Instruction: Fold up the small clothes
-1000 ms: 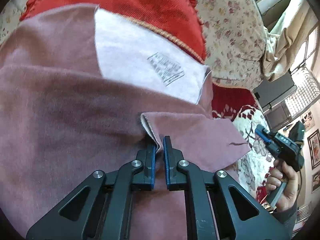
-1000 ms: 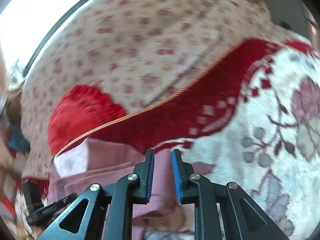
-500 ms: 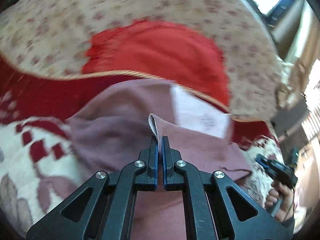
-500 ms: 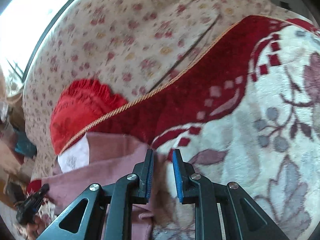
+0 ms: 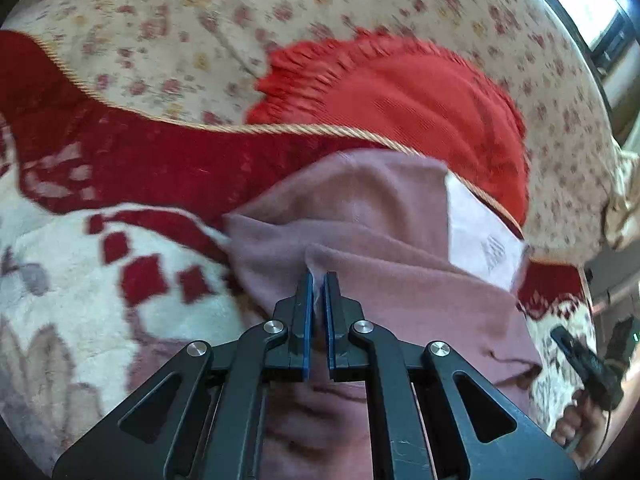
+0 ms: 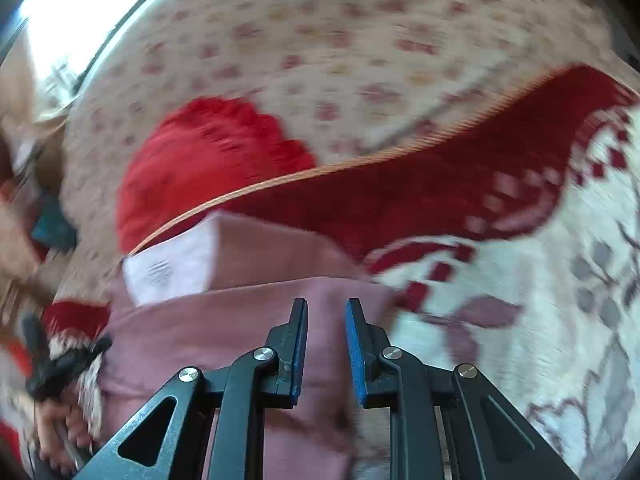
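The scene is being viewed by 2 fisheye cameras, each looking forward along its own tool's fingers, close above the bedding. The mauve garment [image 5: 384, 216] and red cushion [image 5: 420, 92] are being framed from the left side in the left wrist view and from the right side in the other, blurred one.

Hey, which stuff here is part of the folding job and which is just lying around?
Part of the job:
pink garment
left tongs, shut on its edge
right tongs, open

Lying about:
red cloth
patterned blanket
floral cover
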The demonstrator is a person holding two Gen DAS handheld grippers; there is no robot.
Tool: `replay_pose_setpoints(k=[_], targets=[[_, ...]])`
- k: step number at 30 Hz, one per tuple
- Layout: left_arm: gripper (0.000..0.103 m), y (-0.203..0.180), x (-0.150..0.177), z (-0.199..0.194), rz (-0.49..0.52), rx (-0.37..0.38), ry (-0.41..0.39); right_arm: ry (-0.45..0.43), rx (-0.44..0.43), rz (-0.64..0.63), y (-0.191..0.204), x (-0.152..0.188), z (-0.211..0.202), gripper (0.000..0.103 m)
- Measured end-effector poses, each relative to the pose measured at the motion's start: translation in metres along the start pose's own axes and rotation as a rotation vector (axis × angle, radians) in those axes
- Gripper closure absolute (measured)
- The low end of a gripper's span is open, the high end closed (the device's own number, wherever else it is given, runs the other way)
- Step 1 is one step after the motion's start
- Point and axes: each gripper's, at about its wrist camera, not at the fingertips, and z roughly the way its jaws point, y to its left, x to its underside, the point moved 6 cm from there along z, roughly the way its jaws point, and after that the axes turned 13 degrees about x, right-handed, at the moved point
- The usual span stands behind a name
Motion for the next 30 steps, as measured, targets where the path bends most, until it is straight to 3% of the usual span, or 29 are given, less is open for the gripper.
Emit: replay_pose_setpoints(k=[4,6,9,11,14,16,19,22,23,28,30], targets=[[0.1,0.001,-0.01,-0.039,0.036,-0.098,-0.15,0.01,0.003,-0.158,0.036,0.011,0.005,0.085],[0.1,-0.017,-0.012,-0.044,0.107,-0.064,-0.184,0.021,0.011,-0.166,0.037,0.015,0.01,0.085],[0.1,-0.05,-0.002,-0.029,0.235,0.015,-0.125,0.014,0.045,-0.091,0.019,0.008,0.013,0.085],[0.1,-0.06,0.012,-0.007,0.275,0.026,-0.031,-0.013,0.056,-0.021,0.003,0.0,0.005,0.085],[0.101,-0.039,0.028,0.025,0.197,-0.026,0.089,-0.031,0.056,-0.001,-0.004,-0.007,-0.005,0.086],[0.101,-0.029,0.028,0.029,0.141,-0.003,0.089,-0.02,0.053,-0.055,0.006,-0.004,-0.004,0.088],[0.101,-0.035,0.03,0.03,0.211,-0.05,0.093,0.072,0.035,-0.169,0.024,0.013,0.015,0.092],[0.101,-0.037,0.033,0.033,0.255,-0.077,0.095,0.22,0.168,-0.264,0.009,0.044,0.047,0.095],[0.101,-0.035,0.033,0.034,0.246,-0.072,0.095,0.215,0.165,-0.284,0.005,0.048,0.049,0.102],[0.101,-0.034,0.032,0.034,0.214,-0.055,0.092,0.212,0.184,-0.264,-0.007,0.04,0.04,0.103],[0.101,-0.033,0.032,0.034,0.207,-0.05,0.09,0.162,0.22,-0.254,-0.006,0.028,0.028,0.102]])
